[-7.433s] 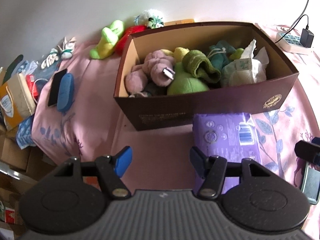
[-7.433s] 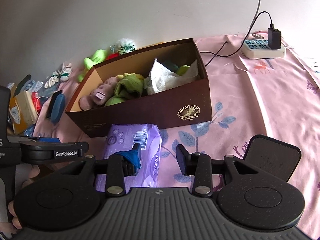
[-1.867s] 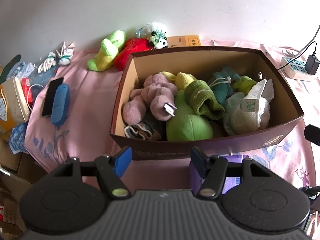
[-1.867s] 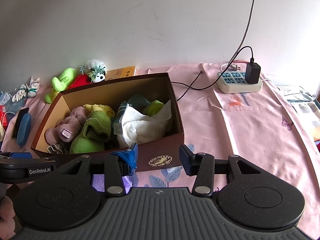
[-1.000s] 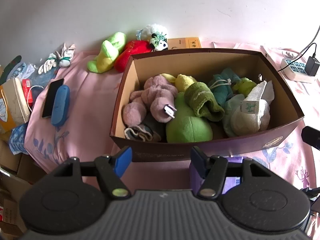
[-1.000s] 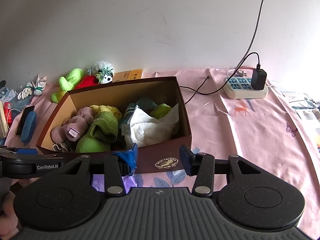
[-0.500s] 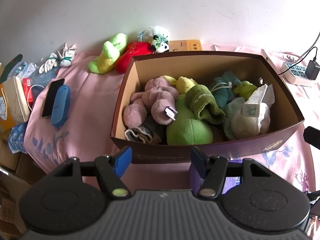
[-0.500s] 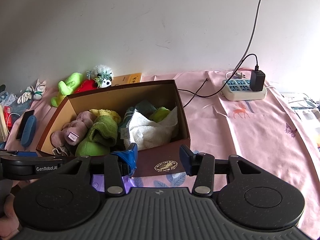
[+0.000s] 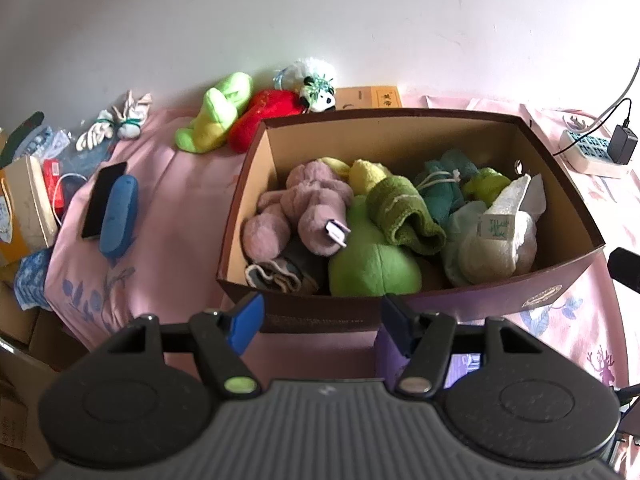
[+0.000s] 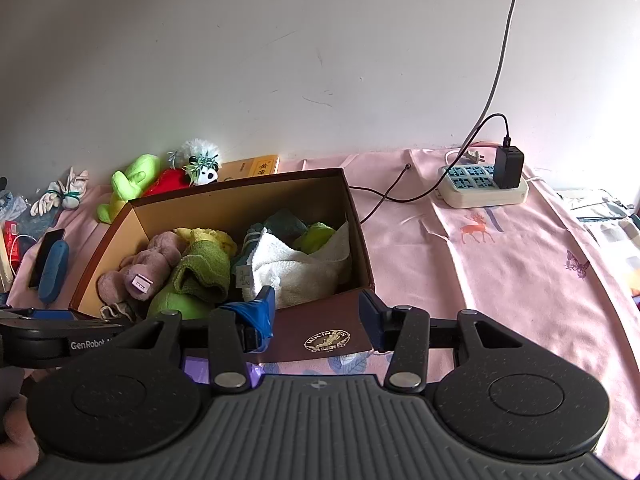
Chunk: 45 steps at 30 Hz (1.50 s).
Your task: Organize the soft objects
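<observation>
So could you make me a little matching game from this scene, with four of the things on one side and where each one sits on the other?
Things:
1. white towel
2. panda toy
3. blue case
4. black charger

Places:
A. plugged into the power strip
B. on the pink cloth, left of the box, beside a black phone
C. inside the brown box, at its right end
D. behind the box, by the wall, next to a red plush

Pairs: 1-C, 2-D, 3-B, 4-A
</observation>
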Each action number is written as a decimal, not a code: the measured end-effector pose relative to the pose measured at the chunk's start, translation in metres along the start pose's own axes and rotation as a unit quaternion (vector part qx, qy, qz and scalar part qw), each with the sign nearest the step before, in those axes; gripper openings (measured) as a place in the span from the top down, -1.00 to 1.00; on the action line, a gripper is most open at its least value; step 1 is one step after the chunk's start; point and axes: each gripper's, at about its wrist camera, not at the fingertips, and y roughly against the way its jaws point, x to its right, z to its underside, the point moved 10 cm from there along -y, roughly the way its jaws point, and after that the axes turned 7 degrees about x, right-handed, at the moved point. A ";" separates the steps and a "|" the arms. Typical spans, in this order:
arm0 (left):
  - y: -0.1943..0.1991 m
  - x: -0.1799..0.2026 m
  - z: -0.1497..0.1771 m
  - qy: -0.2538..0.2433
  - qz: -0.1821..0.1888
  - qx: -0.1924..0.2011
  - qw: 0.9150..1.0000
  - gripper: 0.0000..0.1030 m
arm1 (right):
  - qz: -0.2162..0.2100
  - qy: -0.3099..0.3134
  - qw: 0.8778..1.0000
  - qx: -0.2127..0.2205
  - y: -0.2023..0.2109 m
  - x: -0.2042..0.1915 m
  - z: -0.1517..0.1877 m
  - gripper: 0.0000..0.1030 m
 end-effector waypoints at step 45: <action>-0.012 0.001 0.007 0.008 0.016 -0.007 1.000 -0.24 | 0.006 0.013 0.999 -0.035 -0.011 -0.005 0.016 0.40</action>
